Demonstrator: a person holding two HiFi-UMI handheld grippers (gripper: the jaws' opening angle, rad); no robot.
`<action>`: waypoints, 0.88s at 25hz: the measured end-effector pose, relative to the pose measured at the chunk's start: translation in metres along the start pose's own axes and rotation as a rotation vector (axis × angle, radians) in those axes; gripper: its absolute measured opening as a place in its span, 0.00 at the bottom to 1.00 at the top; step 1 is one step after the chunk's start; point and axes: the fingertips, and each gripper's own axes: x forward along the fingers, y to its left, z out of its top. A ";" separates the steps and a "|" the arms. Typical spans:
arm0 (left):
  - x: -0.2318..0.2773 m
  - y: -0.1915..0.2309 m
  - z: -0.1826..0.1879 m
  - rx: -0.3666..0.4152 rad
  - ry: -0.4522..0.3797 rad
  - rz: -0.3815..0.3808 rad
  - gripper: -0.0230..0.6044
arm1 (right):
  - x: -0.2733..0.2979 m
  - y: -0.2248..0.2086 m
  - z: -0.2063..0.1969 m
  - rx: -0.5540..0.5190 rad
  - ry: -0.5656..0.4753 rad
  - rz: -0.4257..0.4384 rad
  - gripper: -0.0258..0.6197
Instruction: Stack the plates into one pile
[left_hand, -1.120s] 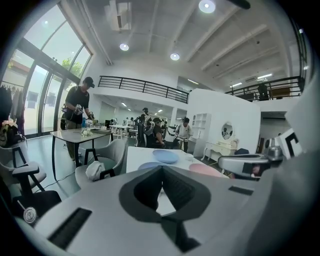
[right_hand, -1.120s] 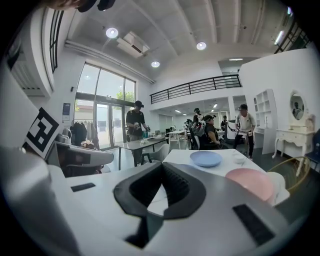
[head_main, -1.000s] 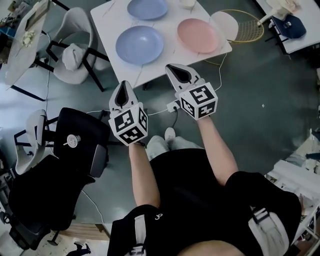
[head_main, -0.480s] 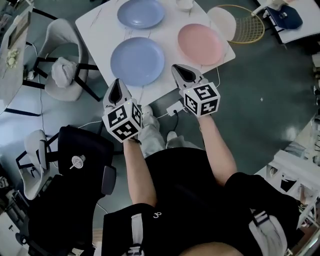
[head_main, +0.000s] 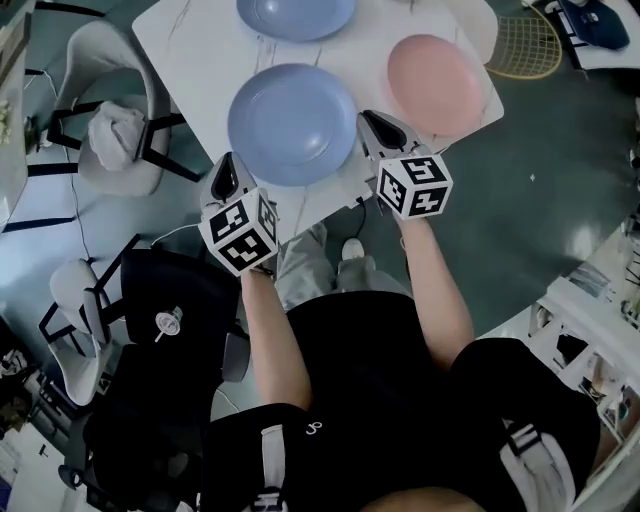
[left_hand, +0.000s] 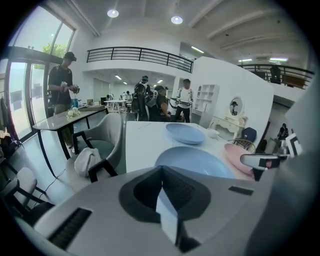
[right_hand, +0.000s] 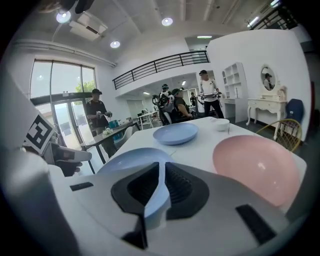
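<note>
White square table (head_main: 200, 60) w/ 3 round plates lying apart: near light-blue plate (head_main: 291, 123), far light-blue plate (head_main: 295, 15), pink plate (head_main: 434, 83) at right. My left gripper (head_main: 222, 168) jaws closed, empty, by table's near edge. My right gripper (head_main: 373, 126) jaws just been opening, slightly apart, nothing btw them.

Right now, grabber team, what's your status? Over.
Left gripper shut, empty. Right gripper jaws just been opening, nothing between. Near blue plate, far blue plate, pink plate apart on table, unstacked. Nothing between grippers and plates.
</note>
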 end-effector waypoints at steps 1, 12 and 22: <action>0.006 0.005 -0.001 -0.006 0.014 0.001 0.06 | 0.004 -0.001 -0.001 0.009 0.004 -0.006 0.13; 0.049 0.002 -0.021 0.023 0.182 -0.062 0.29 | 0.024 -0.022 -0.022 0.090 0.087 -0.051 0.28; 0.058 0.002 -0.045 0.033 0.255 -0.068 0.28 | 0.037 -0.008 -0.052 0.137 0.180 -0.005 0.28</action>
